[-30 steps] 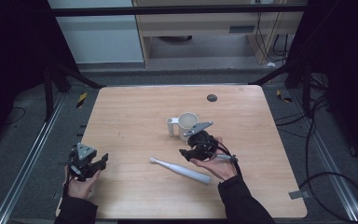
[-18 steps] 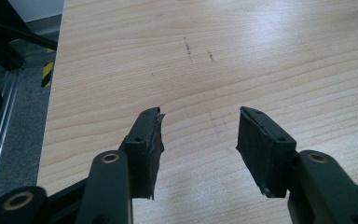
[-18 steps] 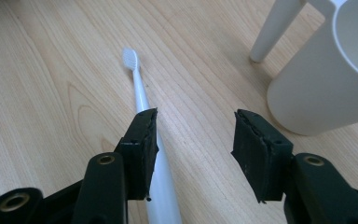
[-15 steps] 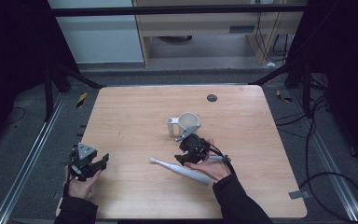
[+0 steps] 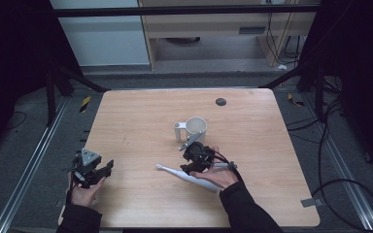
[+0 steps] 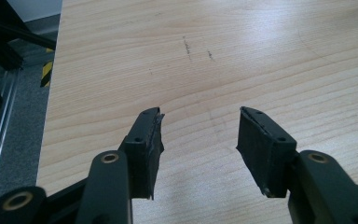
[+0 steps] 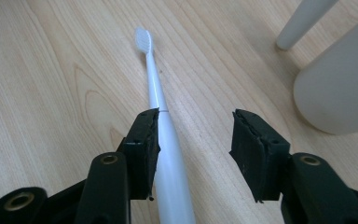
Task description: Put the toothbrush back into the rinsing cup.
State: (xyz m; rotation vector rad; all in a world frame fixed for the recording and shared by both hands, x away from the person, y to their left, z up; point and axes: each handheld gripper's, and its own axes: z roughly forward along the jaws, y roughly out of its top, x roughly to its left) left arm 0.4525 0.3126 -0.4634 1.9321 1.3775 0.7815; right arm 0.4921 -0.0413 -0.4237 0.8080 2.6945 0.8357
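My right gripper [image 7: 193, 156] straddles the toothbrush [image 7: 161, 140]: jaws spread (just been closing), handle against the left one, gap to the right.

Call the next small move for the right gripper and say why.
Probably shift the right gripper a little sideways to centre the white toothbrush, then close. Its jaws have just been closing, yet the handle lies flat on the table against one pad, with a wide gap to the other.

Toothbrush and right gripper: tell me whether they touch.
Cannot tell. In the right gripper view the toothbrush lies against one jaw of the right gripper, with no clear gap or contact.
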